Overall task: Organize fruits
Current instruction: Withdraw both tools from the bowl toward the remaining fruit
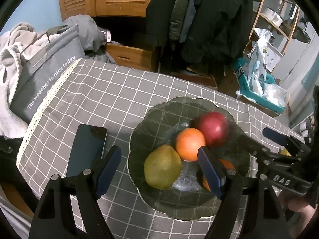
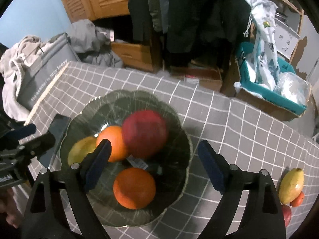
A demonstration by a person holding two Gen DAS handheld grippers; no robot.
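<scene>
A dark glass bowl (image 1: 159, 117) (image 2: 179, 123) stands on the grey checked tablecloth. It holds a red apple (image 1: 213, 127) (image 2: 144, 134), an orange (image 1: 189, 144) (image 2: 114, 142), a green-yellow pear (image 1: 162, 166) (image 2: 79, 149) and a second orange (image 2: 134, 188) (image 1: 226, 164). My left gripper (image 1: 159, 172) is open above the bowl's near left side. My right gripper (image 2: 157, 167) is open and empty above the bowl, over the second orange. It also shows in the left wrist view (image 1: 257, 139) at the right. A yellow mango (image 2: 292, 185), a small orange fruit (image 2: 298, 199) and a red fruit (image 2: 287, 215) lie on the cloth at the right.
A dark phone (image 1: 87, 149) (image 2: 58, 126) lies left of the bowl. A grey storage bag (image 1: 45, 79) with clothes stands past the table's left edge. A teal box with plastic bags (image 2: 269, 83) sits beyond the far right edge. Coats hang behind.
</scene>
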